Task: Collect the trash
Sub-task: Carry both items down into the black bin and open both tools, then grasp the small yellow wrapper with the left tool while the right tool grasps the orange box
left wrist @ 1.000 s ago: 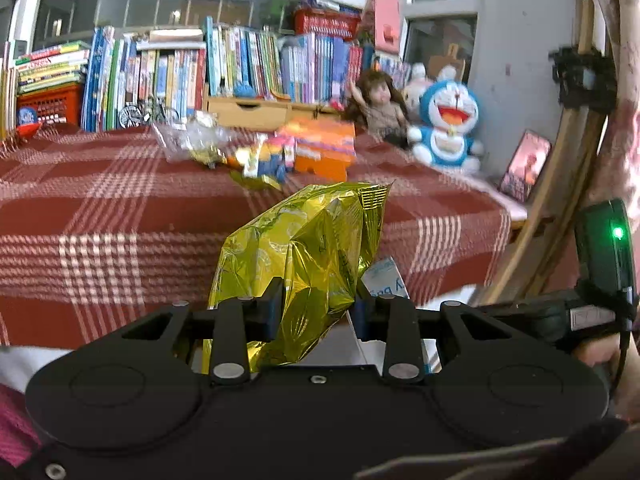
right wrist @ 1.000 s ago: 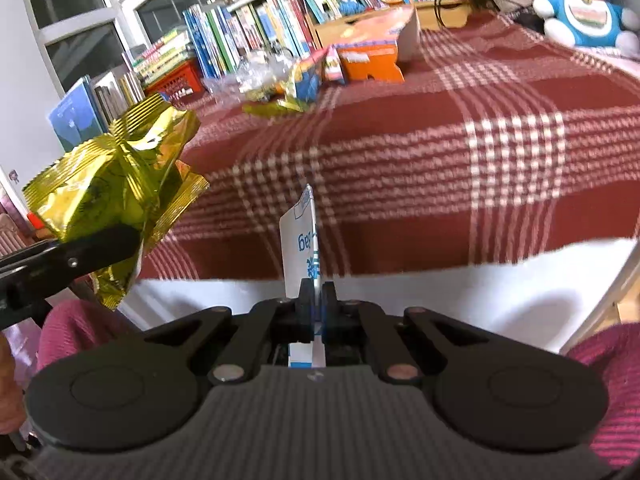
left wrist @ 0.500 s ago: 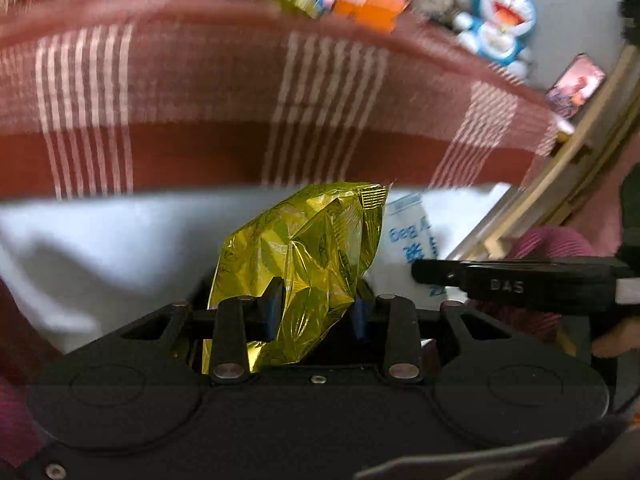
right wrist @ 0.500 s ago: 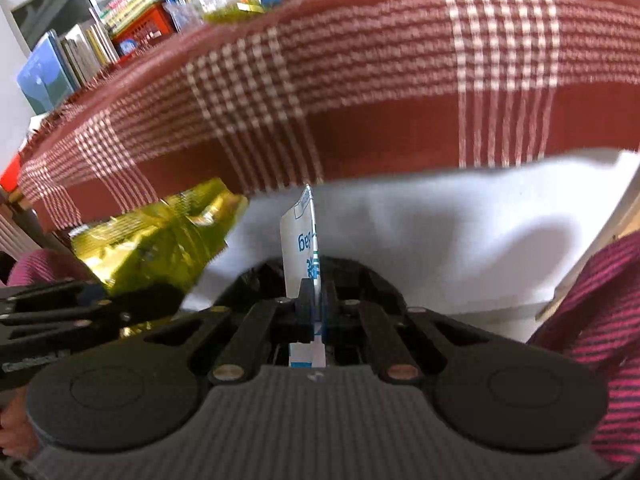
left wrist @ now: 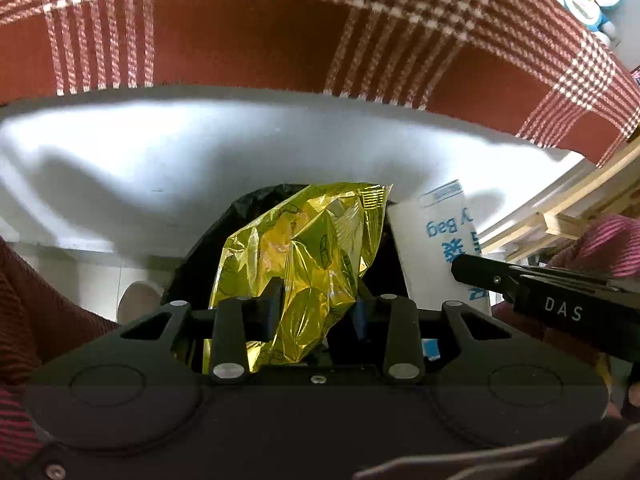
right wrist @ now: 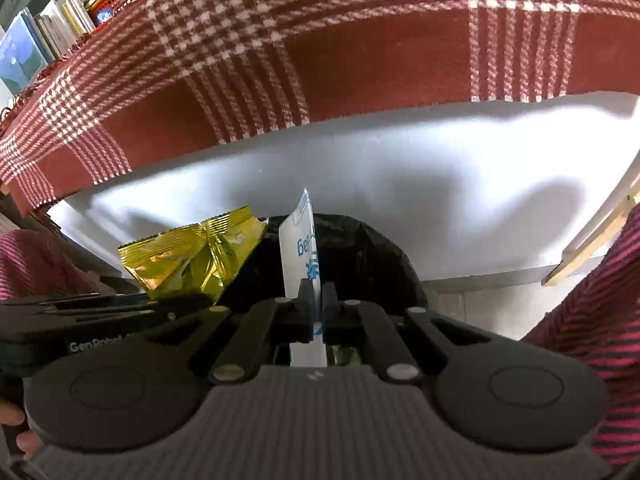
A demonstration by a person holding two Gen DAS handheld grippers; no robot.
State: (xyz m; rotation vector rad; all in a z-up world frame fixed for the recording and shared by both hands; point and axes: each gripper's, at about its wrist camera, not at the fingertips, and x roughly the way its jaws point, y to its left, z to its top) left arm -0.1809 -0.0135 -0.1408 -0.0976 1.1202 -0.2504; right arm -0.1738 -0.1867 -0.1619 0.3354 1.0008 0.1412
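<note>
My left gripper (left wrist: 316, 306) is shut on a crumpled gold foil snack bag (left wrist: 304, 256), which stands up between its fingers. My right gripper (right wrist: 317, 294) is shut on a flat white packet with blue print (right wrist: 302, 252), held edge-on. Both hang just over a bin lined with a black bag (right wrist: 360, 248), below the table's front edge. In the left wrist view the white packet (left wrist: 436, 240) and the right gripper's finger (left wrist: 520, 280) sit to the right of the gold bag. In the right wrist view the gold bag (right wrist: 192, 256) is at the left.
The red plaid tablecloth (left wrist: 256, 40) and the white table edge (left wrist: 200, 140) fill the upper part of both views. Striped pink sleeves (right wrist: 592, 320) flank the grippers. A wooden frame (left wrist: 560, 216) stands at the right. Books and a red crate (right wrist: 112, 0) sit far left.
Both grippers have dropped from table height to below the table's edge and tipped downward. The black-lined bin has come into view under them. Each still holds its wrapper.
</note>
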